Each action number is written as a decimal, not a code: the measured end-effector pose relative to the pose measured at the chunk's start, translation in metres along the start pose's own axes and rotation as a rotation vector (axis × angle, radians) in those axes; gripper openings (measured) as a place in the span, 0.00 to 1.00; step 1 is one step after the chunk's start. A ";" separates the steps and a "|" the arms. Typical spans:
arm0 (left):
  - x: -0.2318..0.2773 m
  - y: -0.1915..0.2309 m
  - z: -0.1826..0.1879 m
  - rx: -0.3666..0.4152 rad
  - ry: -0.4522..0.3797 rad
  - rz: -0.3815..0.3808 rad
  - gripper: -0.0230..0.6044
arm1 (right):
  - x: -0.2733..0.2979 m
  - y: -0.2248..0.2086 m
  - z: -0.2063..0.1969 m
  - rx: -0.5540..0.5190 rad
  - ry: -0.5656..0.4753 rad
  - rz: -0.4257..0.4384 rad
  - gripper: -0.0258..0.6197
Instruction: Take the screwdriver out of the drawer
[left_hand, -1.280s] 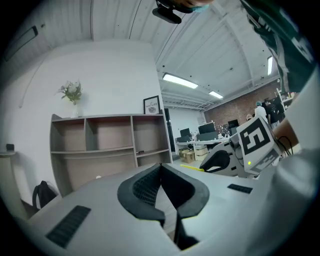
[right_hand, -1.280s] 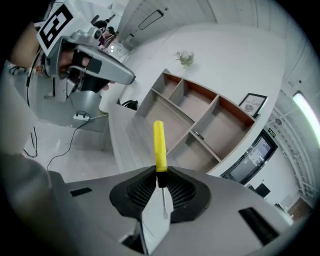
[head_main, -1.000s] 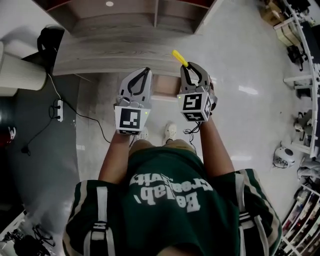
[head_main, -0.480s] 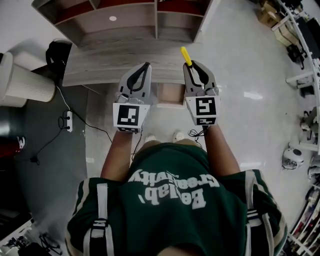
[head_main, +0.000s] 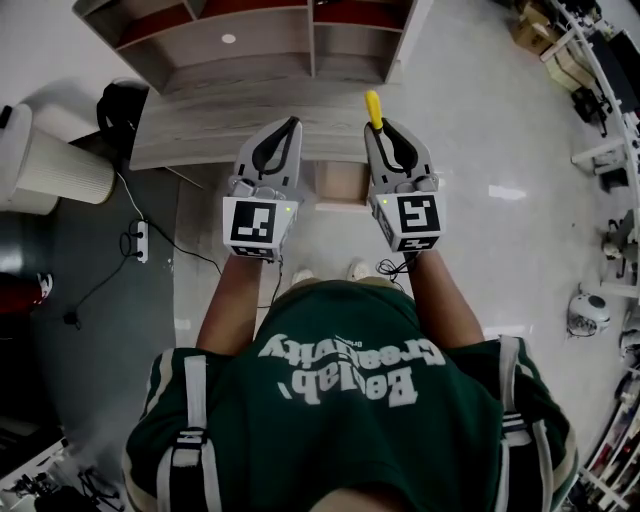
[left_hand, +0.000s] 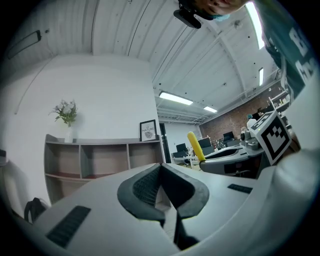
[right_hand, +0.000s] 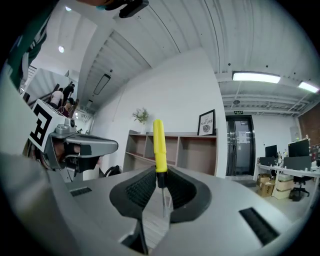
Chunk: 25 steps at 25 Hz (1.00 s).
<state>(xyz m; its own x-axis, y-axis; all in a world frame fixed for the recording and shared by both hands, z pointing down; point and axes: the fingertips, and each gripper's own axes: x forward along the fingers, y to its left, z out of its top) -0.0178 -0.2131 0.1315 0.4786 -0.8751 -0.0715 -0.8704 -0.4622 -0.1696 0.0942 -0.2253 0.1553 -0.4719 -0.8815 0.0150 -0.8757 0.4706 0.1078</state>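
Yellow-handled screwdriver is pinched in the right hand-held gripper, left hand-held gripper pressed together and empty; best to squeeze firmly and clear the counter edge.

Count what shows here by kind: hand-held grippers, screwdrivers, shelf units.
Hand-held grippers: 2, the left hand-held gripper and right hand-held gripper.
Screwdrivers: 1, the yellow-handled screwdriver clamped in the right one.
Shelf units: 1, the shelf unit.
Total: 4.

Left tool shut, right tool clamping the screwdriver.
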 end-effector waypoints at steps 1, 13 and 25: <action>-0.001 -0.002 0.002 0.000 -0.002 -0.003 0.06 | -0.003 0.001 0.001 0.007 -0.003 0.003 0.17; -0.005 -0.016 0.001 0.003 0.000 -0.035 0.06 | -0.021 -0.007 -0.008 0.036 0.009 -0.049 0.17; -0.008 -0.032 -0.004 0.000 0.023 -0.031 0.06 | -0.040 -0.007 -0.003 -0.003 -0.021 -0.053 0.17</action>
<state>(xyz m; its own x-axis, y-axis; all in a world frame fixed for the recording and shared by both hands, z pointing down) 0.0057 -0.1920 0.1418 0.5025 -0.8635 -0.0440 -0.8553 -0.4890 -0.1716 0.1195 -0.1932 0.1570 -0.4266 -0.9044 -0.0116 -0.8994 0.4228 0.1109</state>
